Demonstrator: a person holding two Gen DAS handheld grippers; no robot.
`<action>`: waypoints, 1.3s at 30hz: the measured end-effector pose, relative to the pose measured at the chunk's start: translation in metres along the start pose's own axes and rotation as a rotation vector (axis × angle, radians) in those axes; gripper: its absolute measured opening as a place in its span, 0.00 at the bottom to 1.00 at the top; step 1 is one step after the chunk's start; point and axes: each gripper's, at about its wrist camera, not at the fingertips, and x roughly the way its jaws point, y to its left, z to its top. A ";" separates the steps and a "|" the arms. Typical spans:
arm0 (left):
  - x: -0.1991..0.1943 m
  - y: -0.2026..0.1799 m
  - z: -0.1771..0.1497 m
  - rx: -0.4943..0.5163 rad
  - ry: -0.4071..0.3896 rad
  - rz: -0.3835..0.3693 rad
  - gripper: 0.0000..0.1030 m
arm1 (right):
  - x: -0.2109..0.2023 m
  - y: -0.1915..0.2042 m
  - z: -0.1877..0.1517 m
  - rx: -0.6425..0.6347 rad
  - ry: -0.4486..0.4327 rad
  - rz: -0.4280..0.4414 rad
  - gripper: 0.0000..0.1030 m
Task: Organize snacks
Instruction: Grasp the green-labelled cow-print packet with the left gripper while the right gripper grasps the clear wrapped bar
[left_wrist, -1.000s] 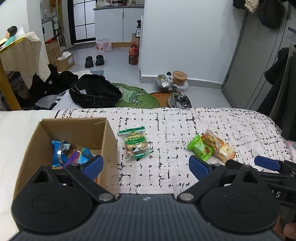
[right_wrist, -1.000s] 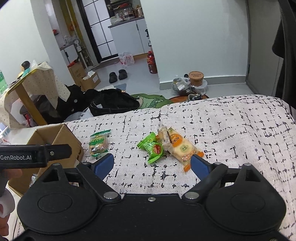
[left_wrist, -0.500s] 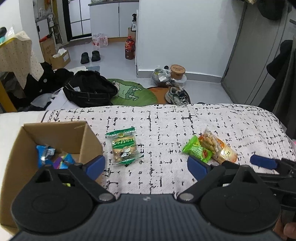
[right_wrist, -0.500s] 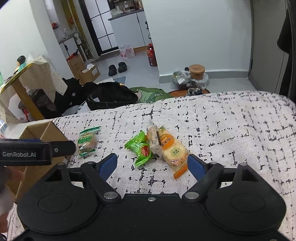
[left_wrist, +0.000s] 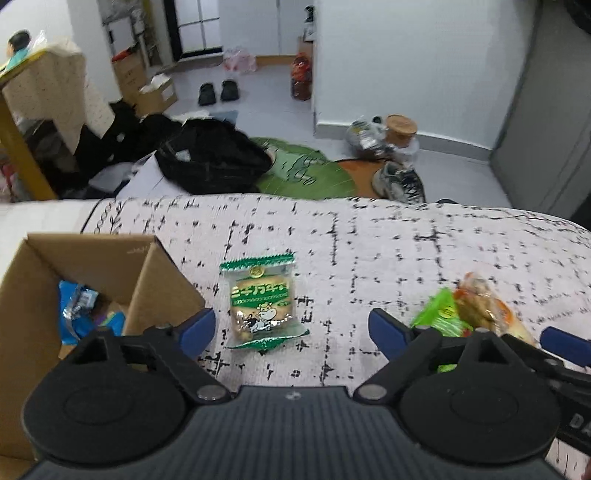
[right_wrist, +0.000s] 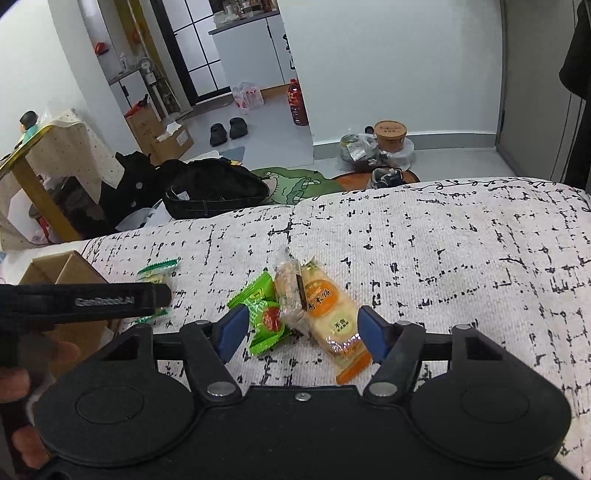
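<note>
Both tools have just been narrowing their jaws while dropping toward the snacks on the speckled bed cover (right_wrist: 443, 251). The left tool (left_wrist: 291, 326) is released, its jaws either side of the green biscuit packet (left_wrist: 260, 301), not touching it; the packet's long axis runs away from the camera, beside the cardboard box (left_wrist: 155, 284). The right tool (right_wrist: 299, 328) is also released, bracketing 3 packets: the green candy wrapper (right_wrist: 264, 314), a clear cracker pack (right_wrist: 290, 295) and the orange rice-cracker pack (right_wrist: 330, 317), which lies diagonally. 2 pickups look imminent.
</note>
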 end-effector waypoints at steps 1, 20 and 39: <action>0.001 0.000 0.001 0.001 -0.008 0.016 0.87 | 0.002 0.000 0.000 0.001 0.001 0.004 0.59; 0.024 -0.012 0.015 0.078 -0.014 0.144 0.82 | 0.022 0.002 0.008 -0.014 0.011 0.006 0.26; 0.058 0.009 0.016 -0.090 0.108 0.099 0.47 | 0.003 -0.003 0.004 0.034 -0.026 0.004 0.18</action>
